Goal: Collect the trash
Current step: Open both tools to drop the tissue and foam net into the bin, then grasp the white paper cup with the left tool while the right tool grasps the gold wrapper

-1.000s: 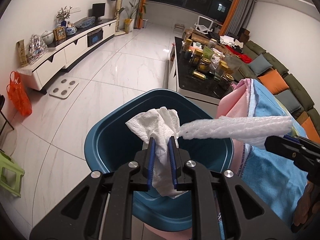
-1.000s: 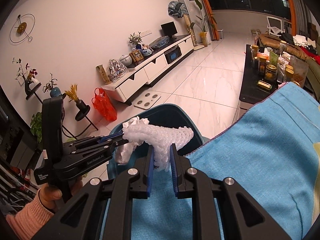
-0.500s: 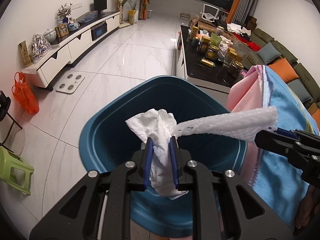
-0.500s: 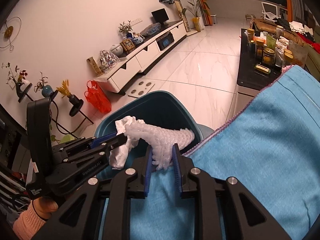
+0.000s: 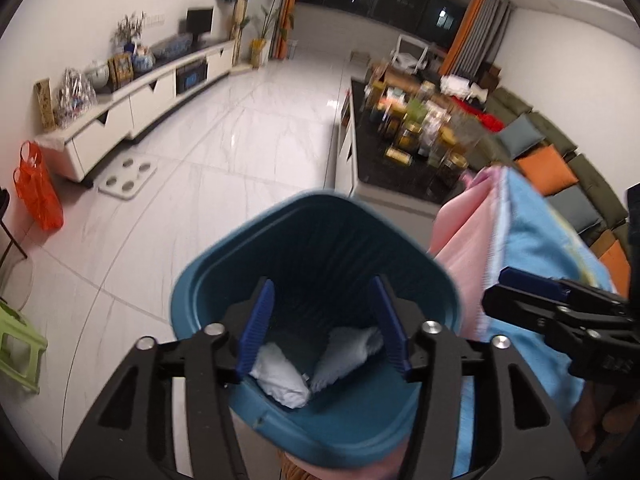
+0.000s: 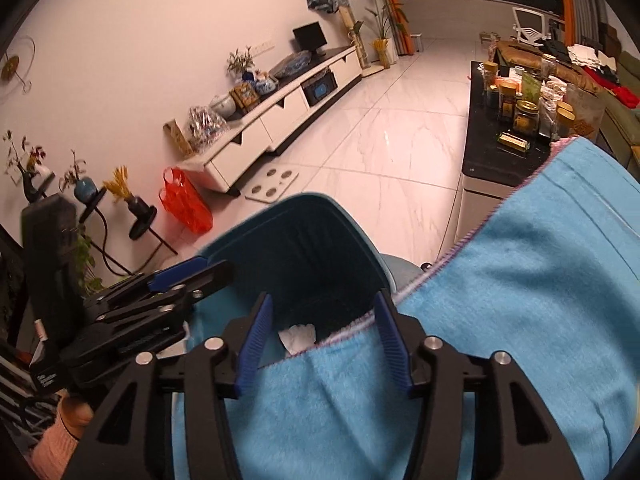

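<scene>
A dark blue trash bin [image 5: 224, 264] stands right below both grippers. My left gripper [image 5: 322, 322] hangs over its mouth, jaws opening with nothing between them. At the bottom of the bin lie a crumpled white tissue [image 5: 280, 380] and a white foam net wrap [image 5: 348, 348]. In the right wrist view my right gripper [image 6: 322, 338] hovers at the bin's near edge [image 6: 320, 204], jaws opening and empty; a scrap of the white trash [image 6: 298, 336] shows inside. The left gripper [image 6: 188, 276] sits at the left there, and the right gripper [image 5: 520, 288] at the right of the left wrist view.
A light blue towel [image 6: 520, 320] over a pink cloth [image 5: 468, 256] lies beside the bin on the right. A black coffee table [image 5: 384, 160] crowded with jars stands beyond. White TV cabinet [image 5: 132, 108], orange bag [image 5: 38, 192] and green stool [image 5: 16, 344] line the left floor.
Both grippers opened. The tissue dropped from the left one and the foam net wrap from the right one; both now lie in the bin.
</scene>
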